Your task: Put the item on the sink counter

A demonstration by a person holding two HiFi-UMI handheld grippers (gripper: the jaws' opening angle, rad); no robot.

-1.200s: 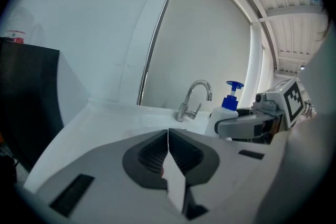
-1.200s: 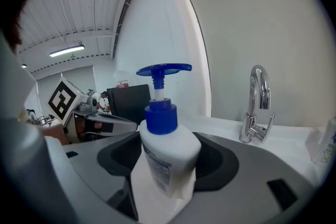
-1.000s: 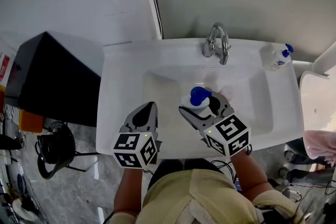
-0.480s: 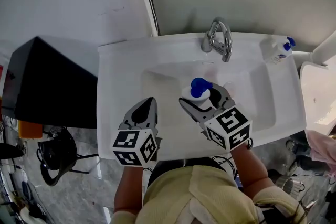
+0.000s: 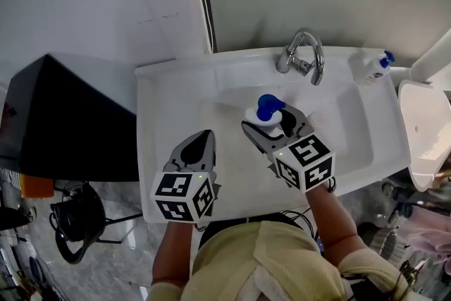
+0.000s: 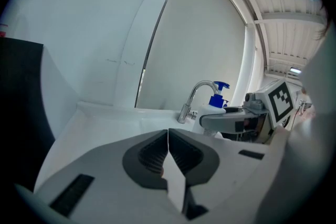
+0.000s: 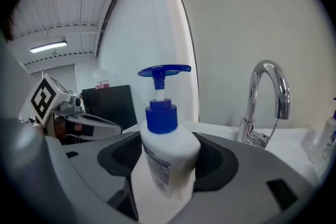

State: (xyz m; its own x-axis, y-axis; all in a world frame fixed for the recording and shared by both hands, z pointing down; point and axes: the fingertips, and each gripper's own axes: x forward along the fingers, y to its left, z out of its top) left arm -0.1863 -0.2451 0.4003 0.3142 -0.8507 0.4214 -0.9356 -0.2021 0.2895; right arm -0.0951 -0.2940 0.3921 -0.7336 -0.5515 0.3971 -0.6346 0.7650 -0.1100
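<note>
White-bodied with a blue pump, the bottle stands upright, clamped between the jaws of your right gripper, which you hold tilted gently downward over the sink basin, near the faucet. Your left gripper hangs beside it at a like tilt, jaws pressed together on nothing. From your head view those jaws hide the bottle's lower body, and its label print is too small to read.
</note>
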